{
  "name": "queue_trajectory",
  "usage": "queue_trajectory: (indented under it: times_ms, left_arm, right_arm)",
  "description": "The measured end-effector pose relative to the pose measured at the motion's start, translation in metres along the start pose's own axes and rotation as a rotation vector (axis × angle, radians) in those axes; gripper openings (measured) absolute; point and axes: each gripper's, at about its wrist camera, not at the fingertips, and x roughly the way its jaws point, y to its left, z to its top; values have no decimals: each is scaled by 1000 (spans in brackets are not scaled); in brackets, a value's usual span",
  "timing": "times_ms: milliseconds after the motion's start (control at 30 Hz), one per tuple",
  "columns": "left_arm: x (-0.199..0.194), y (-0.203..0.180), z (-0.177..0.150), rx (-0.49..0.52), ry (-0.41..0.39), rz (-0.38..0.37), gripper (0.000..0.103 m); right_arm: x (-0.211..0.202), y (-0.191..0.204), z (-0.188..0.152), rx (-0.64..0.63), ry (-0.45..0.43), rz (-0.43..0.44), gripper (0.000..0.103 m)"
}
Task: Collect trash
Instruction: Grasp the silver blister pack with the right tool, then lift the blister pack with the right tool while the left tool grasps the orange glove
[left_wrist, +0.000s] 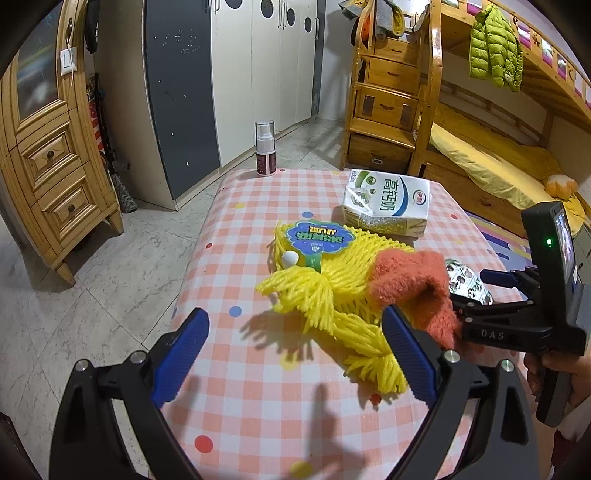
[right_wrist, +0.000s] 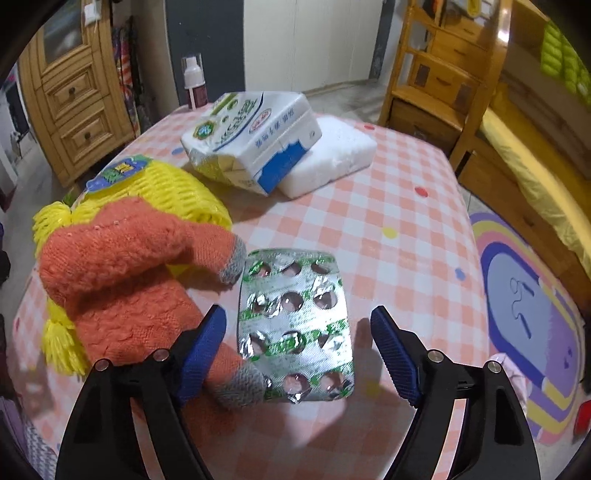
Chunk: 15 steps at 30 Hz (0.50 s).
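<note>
Two grippers stand open over the table (right_wrist: 406, 229): left gripper (left_wrist: 295, 354) beside the yellow net (left_wrist: 325, 273), right gripper (right_wrist: 299, 350) straddling the pill sheet (right_wrist: 295, 325), which touches the orange glove (right_wrist: 125, 280) near the net.

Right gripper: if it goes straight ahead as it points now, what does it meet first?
Likely the empty blister pack, lying flat between the open right gripper fingers; the orange glove sits just left. Height above the table is unclear.
</note>
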Motion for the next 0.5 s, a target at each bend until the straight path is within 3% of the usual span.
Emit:
queue_trajectory:
  times_ms: [33, 67, 200, 500]
  left_arm:
    - [-1, 0, -1, 2, 1, -1, 92]
    - [-1, -1, -2, 3, 2, -3, 92]
    - [-6, -2, -4, 8, -3, -16, 92]
    - [-21, -26, -7, 76, -33, -73, 92]
  right_arm:
    - [-1, -1, -1, 14, 4, 23, 60]
    - [-5, -1, -4, 16, 2, 15, 56]
    - [-20, 3, -14, 15, -11, -31, 56]
    - [-94, -20, -27, 131, -189, -42, 56]
